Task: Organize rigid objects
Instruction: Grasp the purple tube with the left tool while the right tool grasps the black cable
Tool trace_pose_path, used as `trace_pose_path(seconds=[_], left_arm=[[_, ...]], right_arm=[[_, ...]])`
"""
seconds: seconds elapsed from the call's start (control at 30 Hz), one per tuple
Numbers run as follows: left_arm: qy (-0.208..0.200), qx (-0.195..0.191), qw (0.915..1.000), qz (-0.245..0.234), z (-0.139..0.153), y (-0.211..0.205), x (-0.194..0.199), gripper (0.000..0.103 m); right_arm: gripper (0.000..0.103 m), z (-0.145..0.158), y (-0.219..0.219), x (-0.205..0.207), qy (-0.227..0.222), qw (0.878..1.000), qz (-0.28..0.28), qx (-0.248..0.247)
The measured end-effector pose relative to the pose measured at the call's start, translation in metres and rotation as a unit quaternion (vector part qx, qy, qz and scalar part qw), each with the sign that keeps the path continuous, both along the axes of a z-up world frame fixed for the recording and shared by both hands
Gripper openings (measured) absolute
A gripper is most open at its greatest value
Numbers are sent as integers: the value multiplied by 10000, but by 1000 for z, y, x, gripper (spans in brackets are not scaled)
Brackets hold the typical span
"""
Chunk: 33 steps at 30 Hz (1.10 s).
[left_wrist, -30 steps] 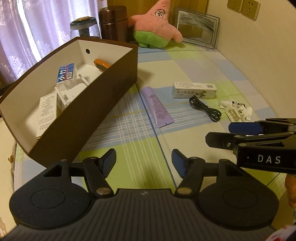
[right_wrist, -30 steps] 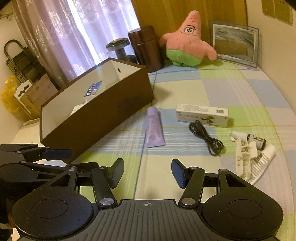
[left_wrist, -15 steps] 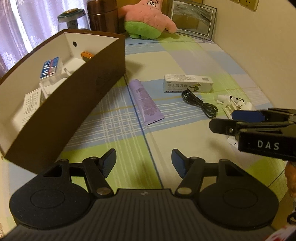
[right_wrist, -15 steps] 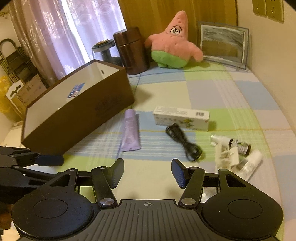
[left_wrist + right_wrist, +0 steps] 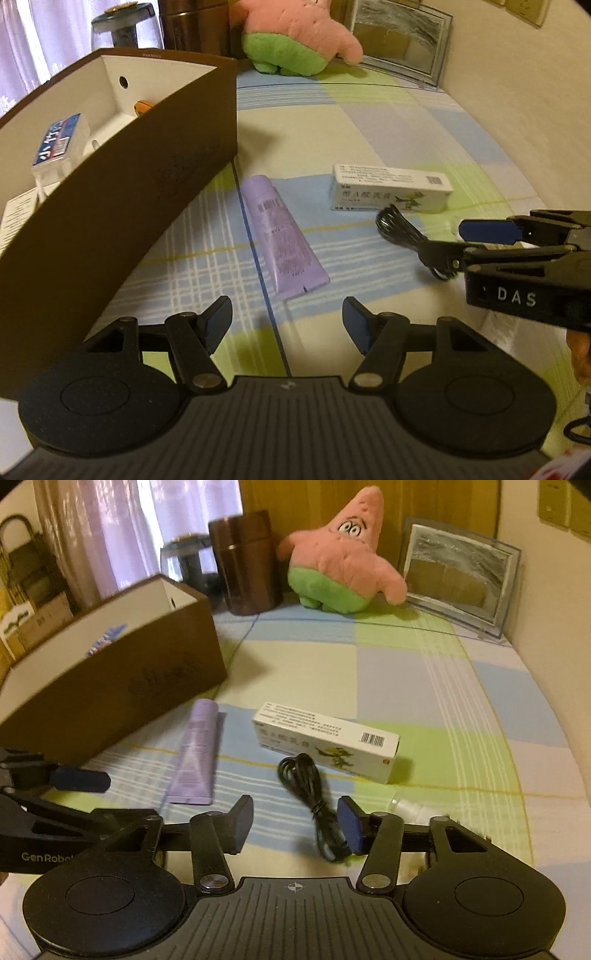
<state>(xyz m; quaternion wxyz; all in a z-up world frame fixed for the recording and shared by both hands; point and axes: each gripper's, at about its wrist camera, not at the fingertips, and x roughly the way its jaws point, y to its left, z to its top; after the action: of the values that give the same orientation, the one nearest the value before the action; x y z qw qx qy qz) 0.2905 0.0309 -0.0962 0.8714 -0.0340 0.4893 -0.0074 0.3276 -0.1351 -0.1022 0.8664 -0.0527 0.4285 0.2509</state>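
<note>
A brown box [image 5: 122, 206] with a white inside stands at the left and holds several small packs; it also shows in the right wrist view [image 5: 110, 686]. A purple tube [image 5: 282, 236] [image 5: 195, 753], a white carton [image 5: 388, 188] [image 5: 325, 740] and a coiled black cable [image 5: 399, 229] [image 5: 310, 790] lie on the checked cloth. My left gripper [image 5: 288, 325] is open and empty, low, just before the tube's flat end. My right gripper [image 5: 295, 823] is open and empty, low over the cable's near end.
A pink star plush toy [image 5: 340, 565], a brown canister [image 5: 247, 561], a glass jar [image 5: 184, 561] and a framed picture [image 5: 458, 572] stand at the back. Small white bottles [image 5: 410, 806] lie behind my right finger. A wall runs along the right.
Both grippers have moved forward and down toward the items on the cloth. The right one now sits over the cable's near end. Both stay open.
</note>
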Motion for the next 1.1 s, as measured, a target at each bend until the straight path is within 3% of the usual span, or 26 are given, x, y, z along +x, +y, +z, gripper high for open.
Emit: trace_pose_path(seconds=[0.33, 0.6, 0.63, 0.73, 0.8, 1.1], left_arm=[[102, -212, 9996, 142, -26, 3, 46, 62], [160, -69, 9997, 176, -40, 2, 66, 56], [112, -52, 9998, 156, -40, 2, 66, 55], [55, -127, 9999, -20, -39, 4, 64, 38], [50, -150, 9998, -91, -38, 7, 60, 35], [172, -111, 9993, -297, -35, 21, 18, 33]], right_arm=[[44, -25, 12, 29, 285, 9991, 68, -317], [40, -35, 13, 36, 466, 9980, -264, -322], [36, -35, 13, 35, 440, 9982, -276, -314], [24, -34, 14, 32, 421, 9984, -257, -287], [16, -34, 15, 30, 480, 9984, -235, -207], [14, -34, 20, -5, 656, 9977, -138, 49]])
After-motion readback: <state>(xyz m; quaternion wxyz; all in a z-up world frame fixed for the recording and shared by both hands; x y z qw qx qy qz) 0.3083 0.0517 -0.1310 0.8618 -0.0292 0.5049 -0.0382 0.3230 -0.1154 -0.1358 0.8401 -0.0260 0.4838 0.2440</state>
